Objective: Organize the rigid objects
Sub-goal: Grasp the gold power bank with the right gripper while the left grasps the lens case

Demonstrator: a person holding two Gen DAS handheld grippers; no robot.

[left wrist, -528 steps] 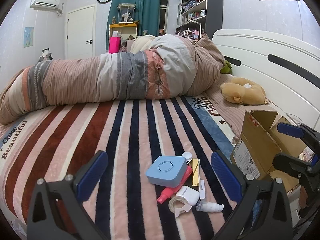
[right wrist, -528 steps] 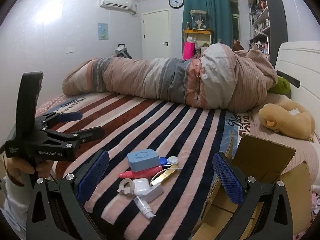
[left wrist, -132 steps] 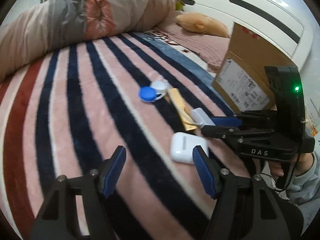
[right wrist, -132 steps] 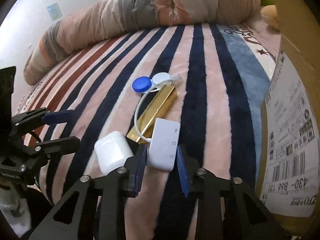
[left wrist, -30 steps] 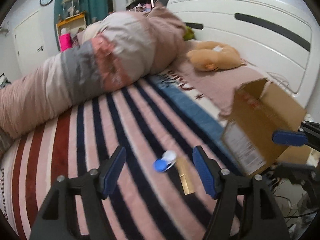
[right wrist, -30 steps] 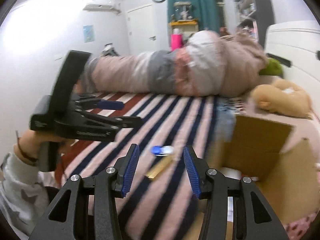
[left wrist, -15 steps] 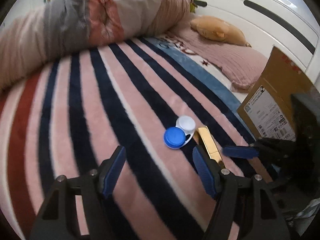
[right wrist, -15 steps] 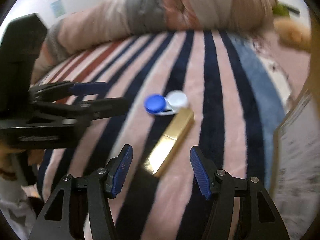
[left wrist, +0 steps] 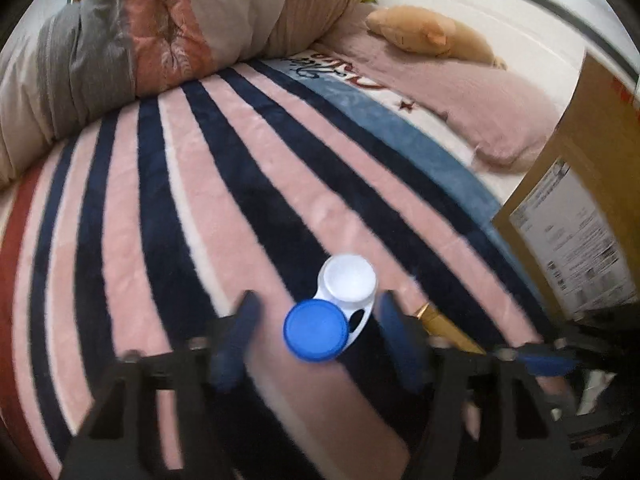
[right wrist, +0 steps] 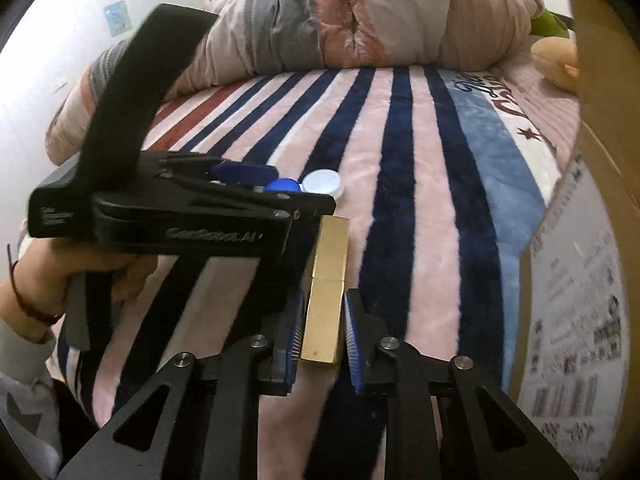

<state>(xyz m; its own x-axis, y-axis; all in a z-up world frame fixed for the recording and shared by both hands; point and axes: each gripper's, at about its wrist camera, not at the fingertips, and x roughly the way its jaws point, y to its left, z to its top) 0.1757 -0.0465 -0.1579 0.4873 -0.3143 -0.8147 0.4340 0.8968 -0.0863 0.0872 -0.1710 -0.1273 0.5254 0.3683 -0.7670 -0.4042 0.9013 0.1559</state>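
Moved since earlier: both grippers have come down close to the striped bed blanket (left wrist: 224, 184); the earbud case and white adapter seen earlier beside the gold bar are gone from the blanket.
Right gripper (right wrist: 323, 332): its jaws are pressed against the near end of the gold bar (right wrist: 326, 280), one blue pad on each long side, pinching it where it lies on the blanket.
Left gripper (left wrist: 316, 332): its jaws are closing around the contact lens case (left wrist: 332, 312); the blurred blue pads stand on either side of the blue cap and do not yet touch it.
Contact lens case: blue cap nearer the left gripper, white cap beyond it; the case lies on the blanket just past the far end of the gold bar.
Left hand (right wrist: 60, 264): wrapped round the left gripper's handle, left of the gold bar.
Cardboard box (right wrist: 580, 280): right of the gold bar, at the blanket's edge, shipping label facing the bar.
Rolled duvet (right wrist: 340, 20): well beyond the gold bar.
Plush toy (left wrist: 428, 36): beyond the box, near the headboard.
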